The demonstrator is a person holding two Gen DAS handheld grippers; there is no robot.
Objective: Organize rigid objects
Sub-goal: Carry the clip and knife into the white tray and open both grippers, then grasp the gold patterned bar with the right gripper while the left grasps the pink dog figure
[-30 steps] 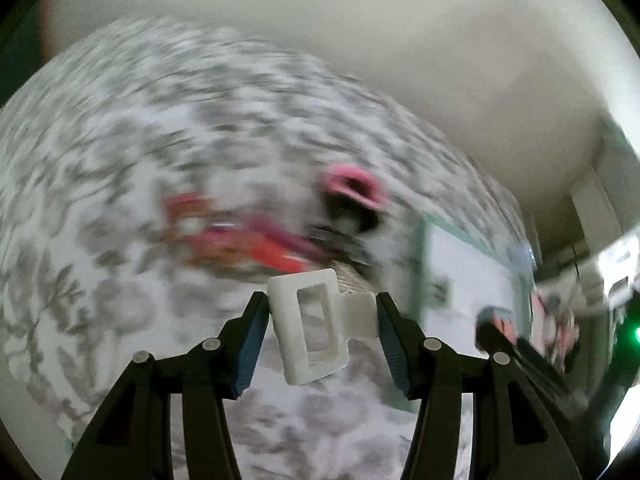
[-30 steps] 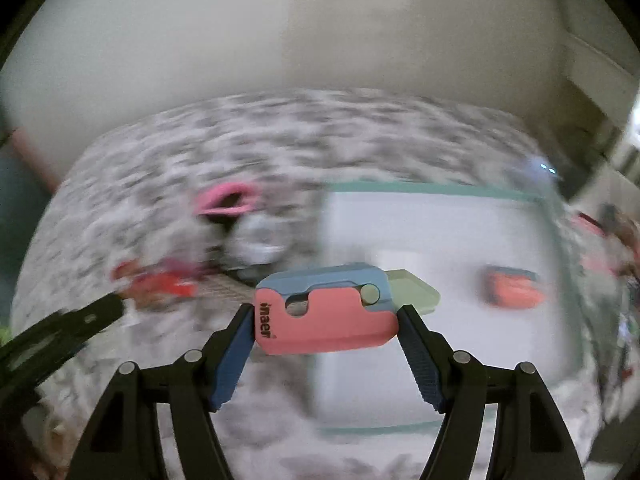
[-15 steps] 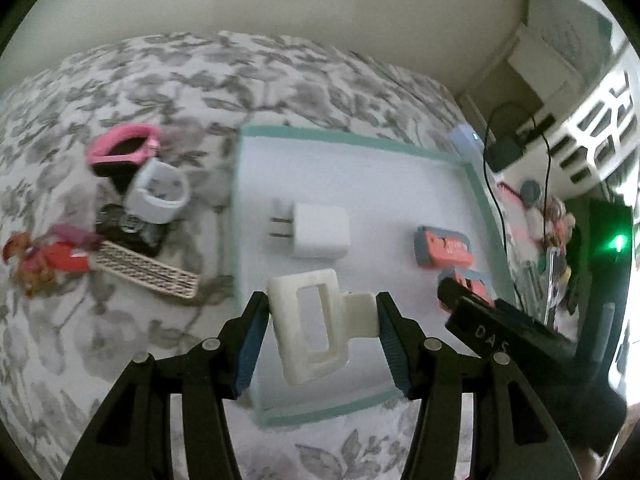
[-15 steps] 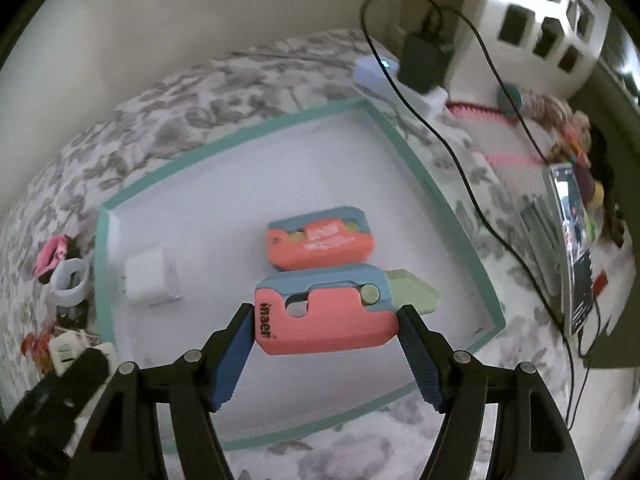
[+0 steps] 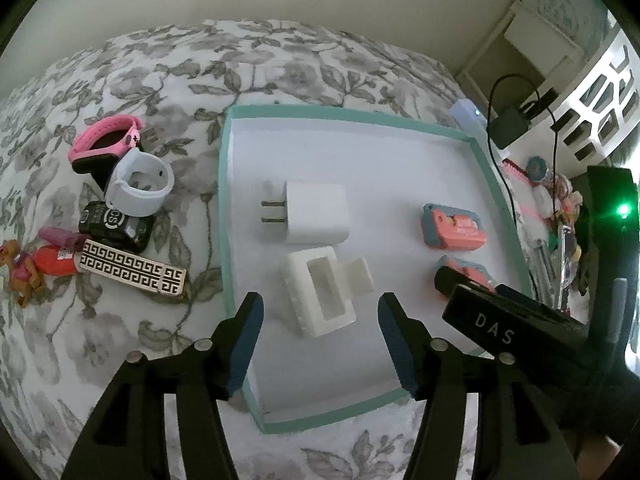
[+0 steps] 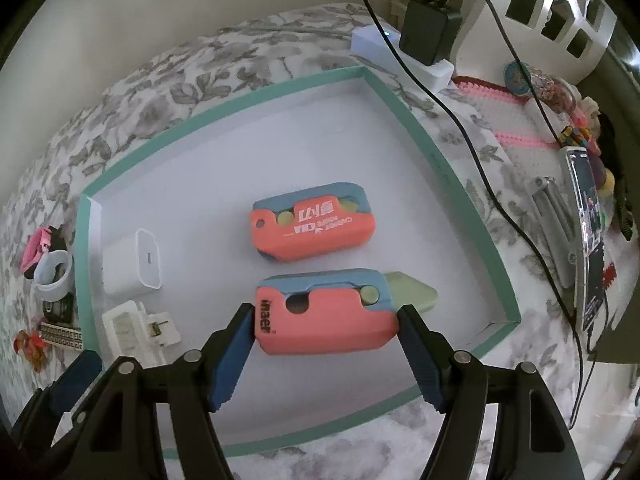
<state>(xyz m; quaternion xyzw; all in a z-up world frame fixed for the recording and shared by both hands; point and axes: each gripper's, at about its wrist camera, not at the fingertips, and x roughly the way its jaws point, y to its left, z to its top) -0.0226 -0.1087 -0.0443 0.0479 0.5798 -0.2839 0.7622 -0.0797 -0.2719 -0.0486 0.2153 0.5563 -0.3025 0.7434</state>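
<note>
While both grippers hang over the tray on the floral bed:
Left gripper (image 5: 320,334): spread wide, holding nothing.
White bracket (image 5: 320,296): lying free inside the tray (image 5: 228,184), just beside the white charger (image 5: 316,213).
Right gripper (image 6: 326,340): clamped on the coral utility knife (image 6: 326,320), near a second coral knife (image 6: 312,220).

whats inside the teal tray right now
The tray holds a charger, a white clip and two pink cutters; the right gripper covers part of one.
</note>
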